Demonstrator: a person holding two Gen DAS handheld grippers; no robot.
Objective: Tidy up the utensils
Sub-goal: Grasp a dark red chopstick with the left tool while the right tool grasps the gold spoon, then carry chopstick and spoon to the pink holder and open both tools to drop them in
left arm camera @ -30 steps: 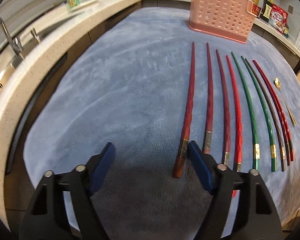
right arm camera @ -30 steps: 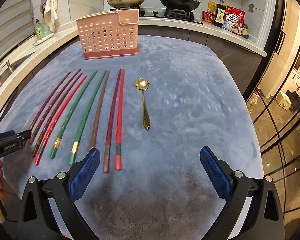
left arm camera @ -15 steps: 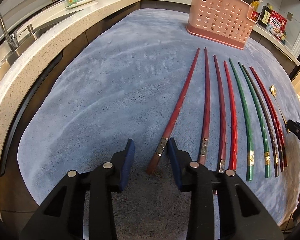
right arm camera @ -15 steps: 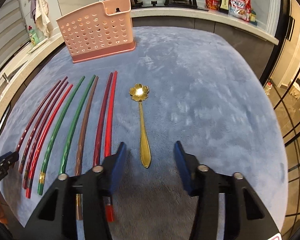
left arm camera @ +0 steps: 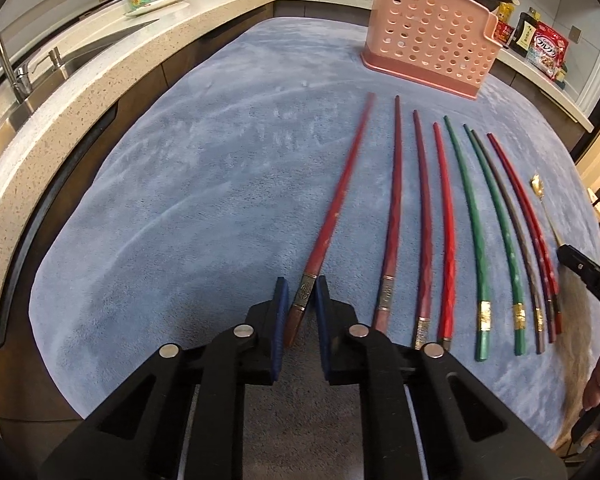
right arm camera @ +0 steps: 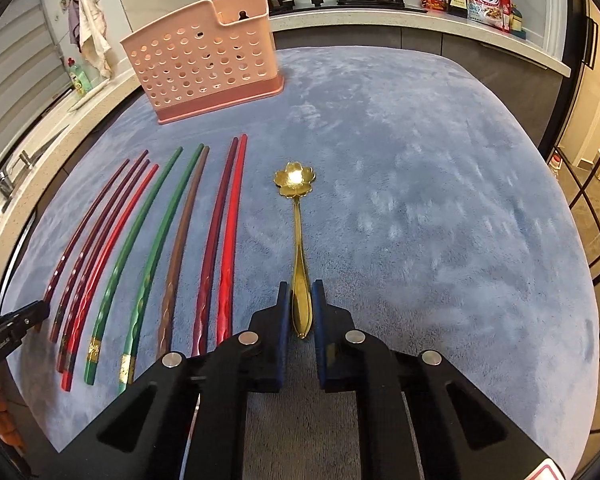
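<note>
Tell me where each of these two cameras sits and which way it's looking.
Left wrist: on the left gripper, looking down along its closing fingers at the leftmost red chopstick between them.
Right wrist: on the right gripper, looking down along its closing fingers at the gold spoon between them; a hand shows at lower left.
Shared: blue mat, chopstick row, pink basket, spoon.

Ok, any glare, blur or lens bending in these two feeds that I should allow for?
Right wrist view: glare blows out the gold spoon bowl; its handle, between the closing right gripper pads, stays sharp. Left wrist view: fisheye bows the green chopsticks; the chopstick in the closing left gripper looks straight. No blur in either.
</note>
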